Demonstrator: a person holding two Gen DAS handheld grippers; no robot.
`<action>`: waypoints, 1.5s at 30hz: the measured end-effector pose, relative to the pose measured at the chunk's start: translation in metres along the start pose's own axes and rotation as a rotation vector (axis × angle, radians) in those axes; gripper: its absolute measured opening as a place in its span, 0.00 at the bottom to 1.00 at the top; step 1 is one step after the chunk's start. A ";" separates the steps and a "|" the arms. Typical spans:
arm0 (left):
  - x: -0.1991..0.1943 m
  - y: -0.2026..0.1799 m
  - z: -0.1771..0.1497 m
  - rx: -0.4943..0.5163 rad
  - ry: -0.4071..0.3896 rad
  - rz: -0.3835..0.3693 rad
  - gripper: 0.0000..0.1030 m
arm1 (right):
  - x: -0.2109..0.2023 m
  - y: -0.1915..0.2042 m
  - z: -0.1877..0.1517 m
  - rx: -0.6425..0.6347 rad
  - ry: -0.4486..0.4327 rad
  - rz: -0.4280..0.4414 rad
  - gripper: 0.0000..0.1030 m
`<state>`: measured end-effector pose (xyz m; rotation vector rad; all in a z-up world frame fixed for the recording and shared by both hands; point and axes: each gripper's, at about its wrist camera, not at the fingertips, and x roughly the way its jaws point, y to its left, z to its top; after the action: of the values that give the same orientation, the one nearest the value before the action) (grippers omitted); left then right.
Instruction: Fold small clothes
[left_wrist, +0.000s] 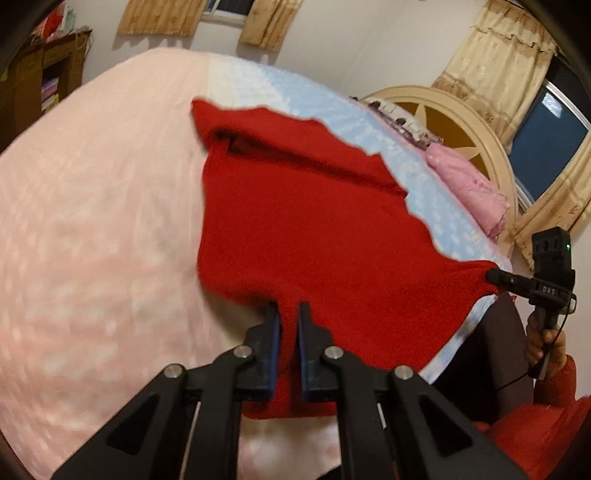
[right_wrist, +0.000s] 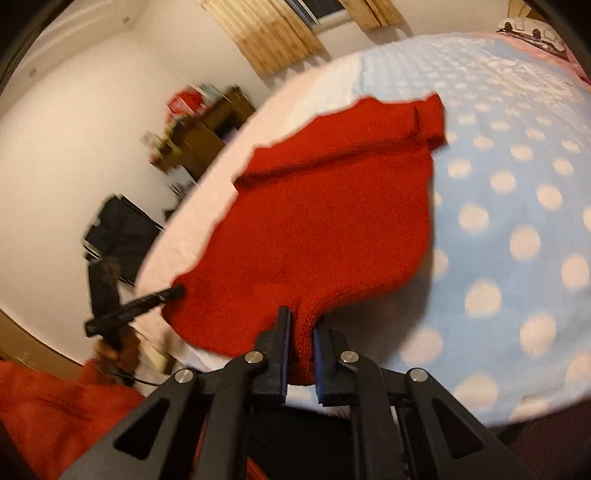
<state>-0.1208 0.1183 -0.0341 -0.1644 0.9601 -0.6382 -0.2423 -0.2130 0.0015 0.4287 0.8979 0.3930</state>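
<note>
A small red knitted sweater lies spread on the bed, its near hem lifted off the cover. My left gripper is shut on one corner of that hem, red knit pinched between its blue pads. The right gripper is shut on the other hem corner of the sweater, and it also shows at the right edge of the left wrist view as the right gripper clamping the knit. The left gripper appears at the left of the right wrist view, pinching the sweater's corner. The sweater's collar and sleeves lie at the far end.
The bed has a pink blanket on one side and a light blue polka-dot blanket on the other. A pink pillow lies by the round headboard. A wooden shelf stands by the wall. A person's red sleeve is near.
</note>
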 end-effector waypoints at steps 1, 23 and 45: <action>0.000 -0.003 0.014 0.005 -0.007 -0.002 0.08 | 0.000 0.001 0.010 0.002 -0.009 0.018 0.10; 0.145 0.040 0.218 -0.125 -0.003 0.132 0.08 | 0.104 -0.140 0.222 0.283 -0.141 0.058 0.10; 0.136 0.093 0.264 -0.265 -0.114 0.232 0.56 | 0.124 -0.224 0.256 0.570 -0.336 0.177 0.69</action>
<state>0.1869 0.0778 -0.0162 -0.3162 0.9343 -0.2837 0.0687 -0.3897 -0.0542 1.0712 0.6332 0.2099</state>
